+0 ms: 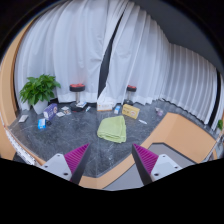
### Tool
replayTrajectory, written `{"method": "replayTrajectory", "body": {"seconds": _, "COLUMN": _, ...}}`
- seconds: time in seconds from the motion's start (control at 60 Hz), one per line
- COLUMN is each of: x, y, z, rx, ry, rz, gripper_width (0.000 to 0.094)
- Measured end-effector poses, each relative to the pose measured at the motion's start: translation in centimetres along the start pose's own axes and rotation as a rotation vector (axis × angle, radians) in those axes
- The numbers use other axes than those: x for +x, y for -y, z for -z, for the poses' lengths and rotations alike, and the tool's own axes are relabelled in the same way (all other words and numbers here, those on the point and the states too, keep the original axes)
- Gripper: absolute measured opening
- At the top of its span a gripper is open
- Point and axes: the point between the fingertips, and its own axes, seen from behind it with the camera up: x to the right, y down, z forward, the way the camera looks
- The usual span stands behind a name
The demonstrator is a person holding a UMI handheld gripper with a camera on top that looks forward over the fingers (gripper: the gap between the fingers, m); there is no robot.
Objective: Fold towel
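Note:
A light green towel [112, 129] lies crumpled on the dark grey table [70, 135], well beyond my fingers and a little ahead of the gap between them. My gripper [110, 160] is open with nothing between the fingers. The magenta pads [76, 157] stand wide apart above the table's wooden near edge [105, 174]. The gripper is held high and back from the towel, not touching it.
A potted green plant [40, 90] stands at the far left. Small items lie near it [45, 117], with a yellow box [131, 111] and other clutter at the table's back. Two red-topped stools [78, 88] stand before white curtains [90, 45].

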Motion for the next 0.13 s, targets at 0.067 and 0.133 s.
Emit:
{"method": "replayTrajectory", "body": {"seconds": 0.067, "x": 0.0, "y": -0.3, "z": 1.4, "rx": 0.011, "ry": -0.015, "rz": 0.016, "gripper_width": 0.0852}}
{"method": "replayTrajectory", "body": {"seconds": 0.133, "x": -0.3, "y": 0.0, "z": 2.4, "rx": 0.024, "ry": -0.014, "rz": 0.012, "gripper_width": 0.0851}}
